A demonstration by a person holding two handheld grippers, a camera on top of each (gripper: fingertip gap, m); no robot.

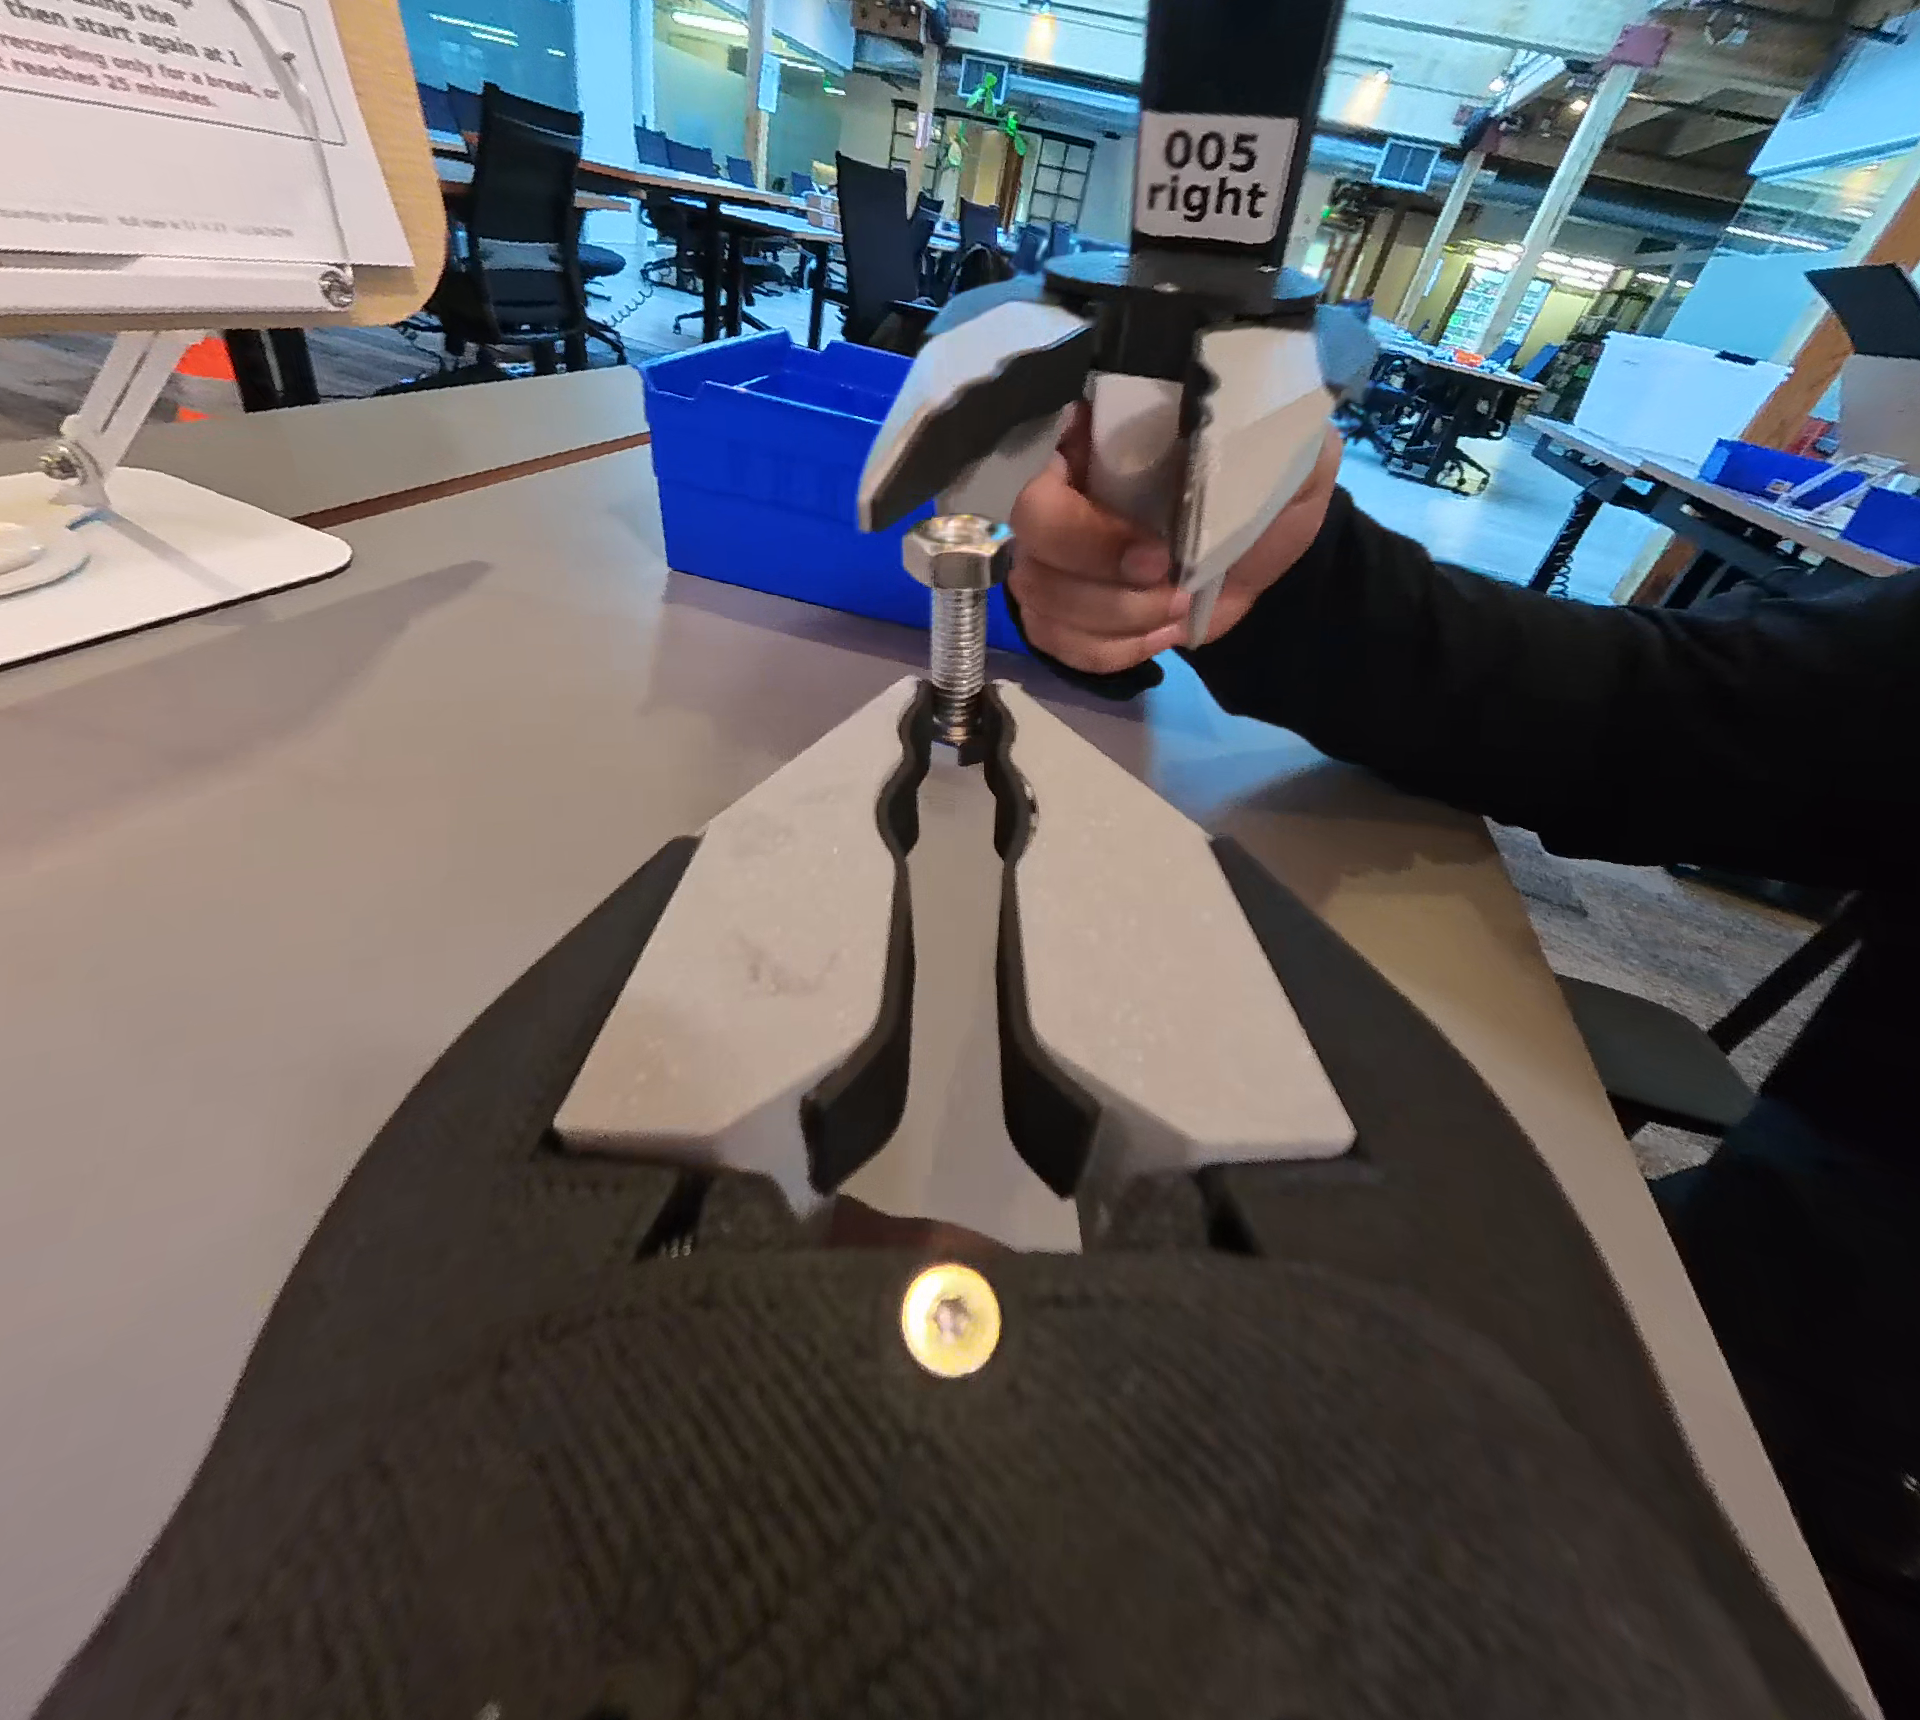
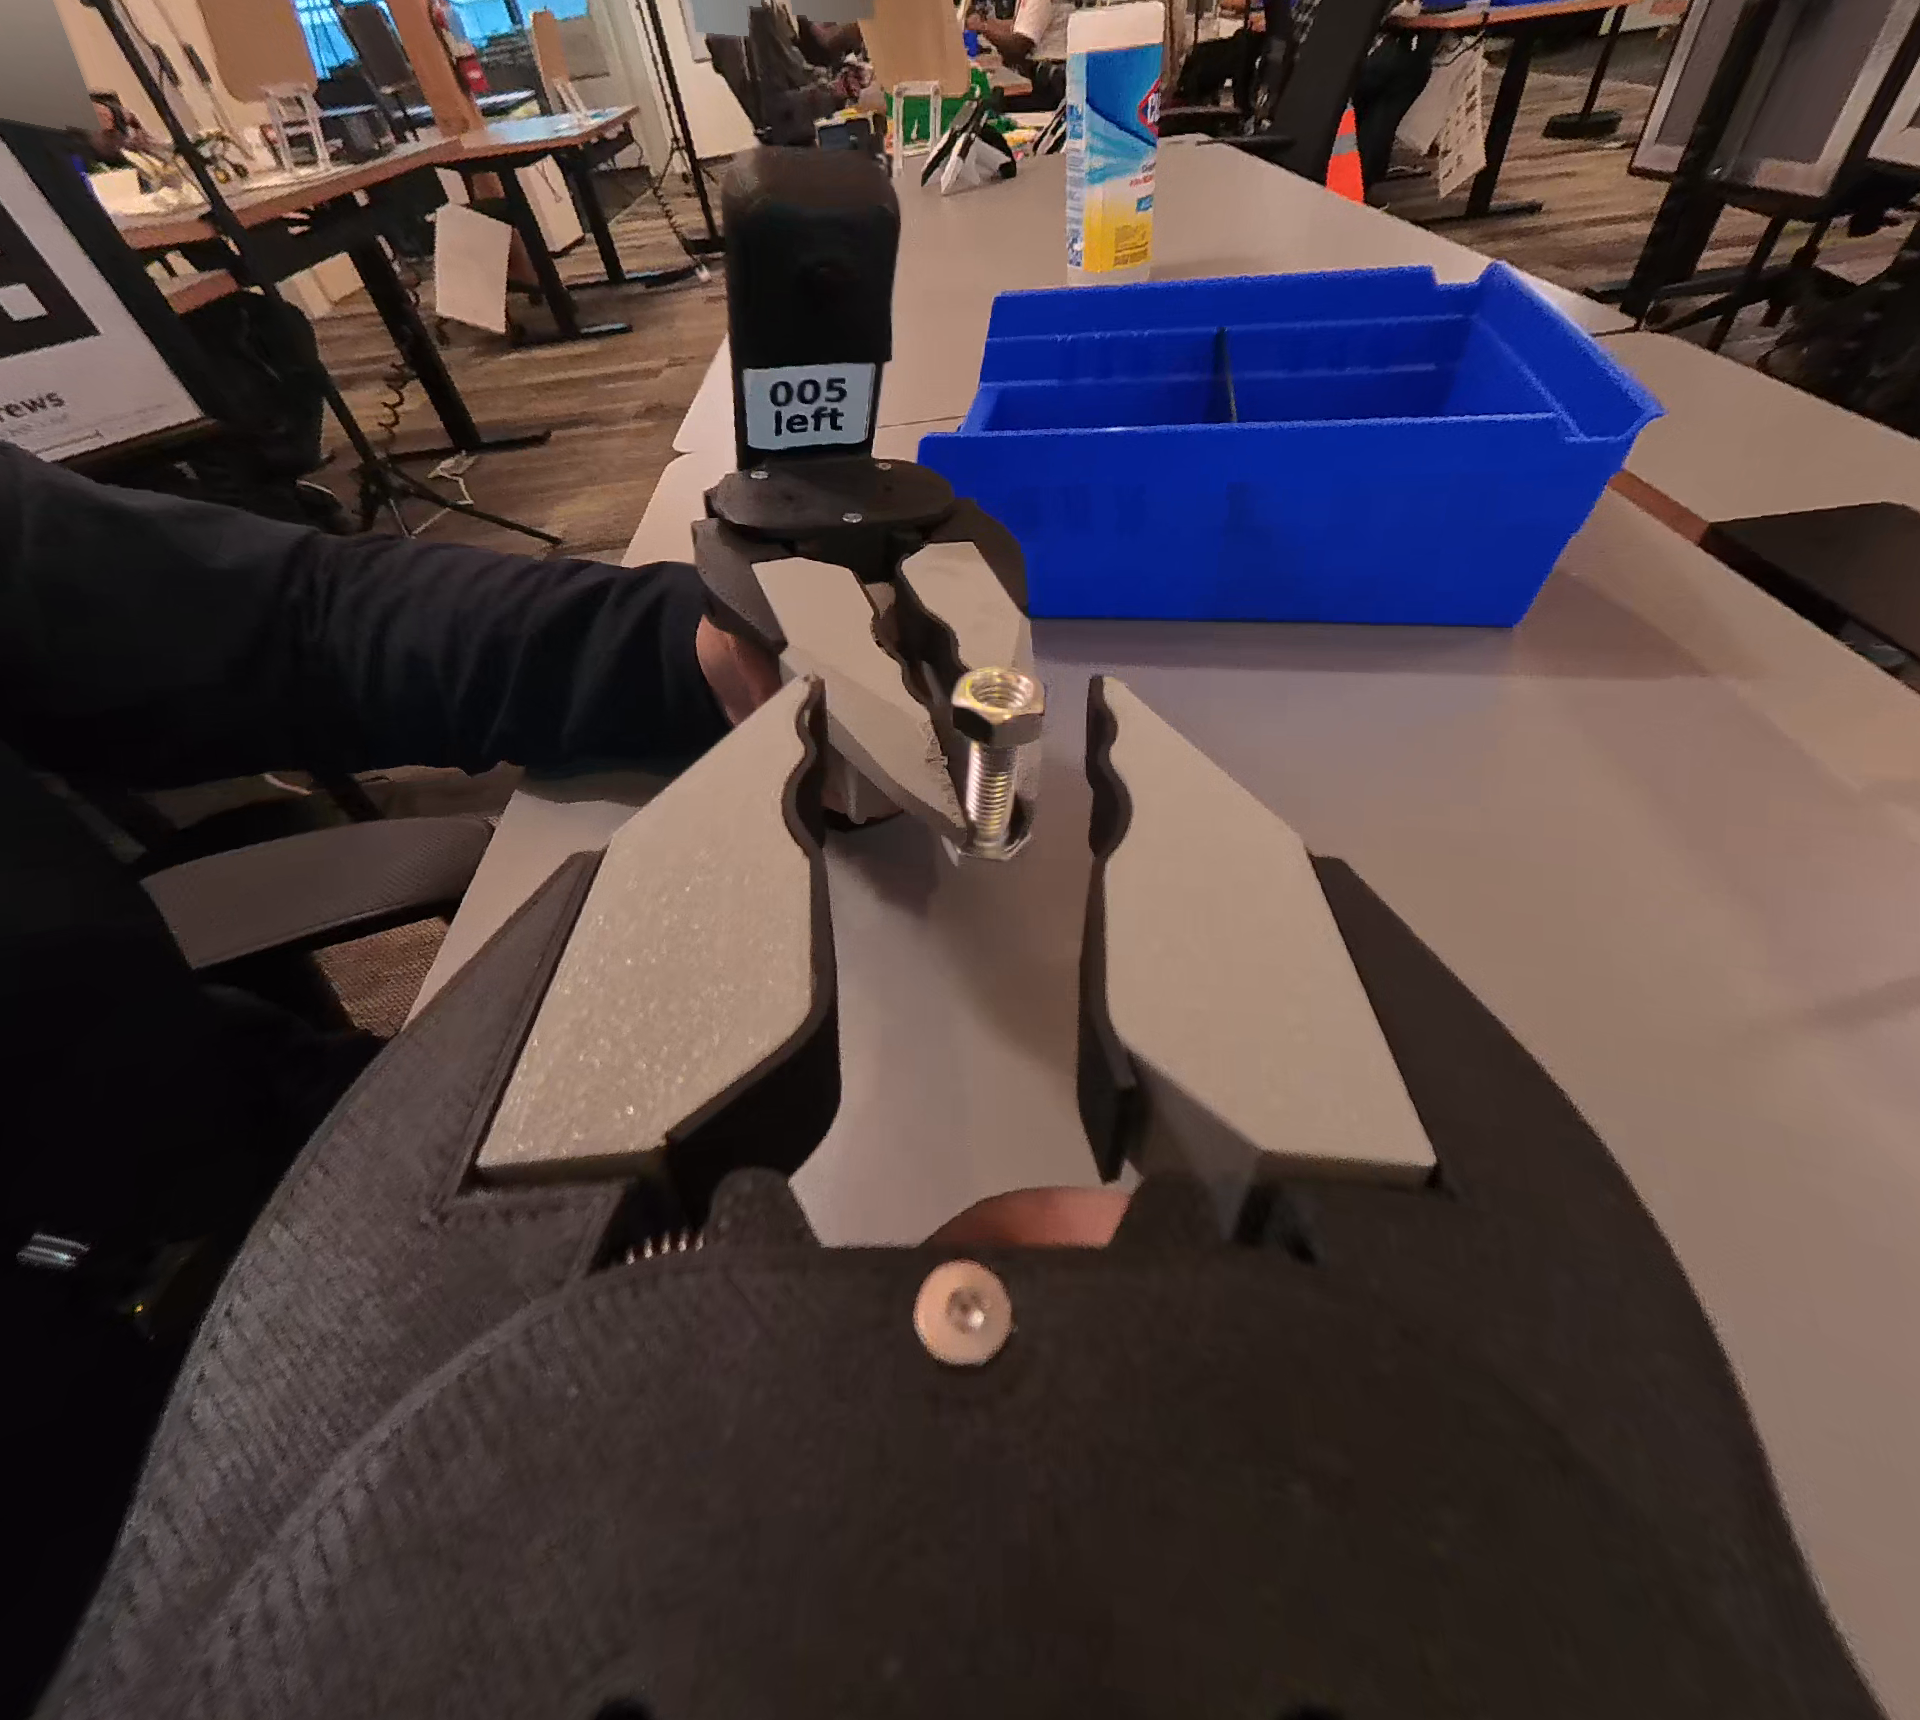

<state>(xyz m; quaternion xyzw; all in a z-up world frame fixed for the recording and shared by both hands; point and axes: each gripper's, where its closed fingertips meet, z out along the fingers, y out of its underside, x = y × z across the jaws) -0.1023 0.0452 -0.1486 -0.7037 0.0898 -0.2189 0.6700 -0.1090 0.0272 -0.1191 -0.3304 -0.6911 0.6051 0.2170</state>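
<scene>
A silver bolt (image 1: 956, 642) stands upright, threads up, with a hex nut (image 1: 956, 550) on its top end. My left gripper (image 1: 958, 728) is shut on the bolt's lower end and holds it just above the grey table (image 1: 312, 839). In the right wrist view the bolt (image 2: 992, 787) and nut (image 2: 997, 706) sit between my right gripper's (image 2: 956, 714) spread fingertips, touching neither. The right gripper is open and empty. It also shows in the left wrist view (image 1: 1039, 569), held by a hand, one fingertip just above the nut. The left gripper shows in the right wrist view (image 2: 961, 823).
A blue divided bin (image 2: 1247, 517) stands on the table just behind the grippers; it also shows in the left wrist view (image 1: 748, 465). A wipes canister (image 2: 1112, 143) stands farther back. A paper sheet on a white stand (image 1: 156, 112) is at the left. A dark sleeve (image 1: 1558, 704) reaches in from the right. Only a small space, under 4 cm, lies between the two pairs of fingers.
</scene>
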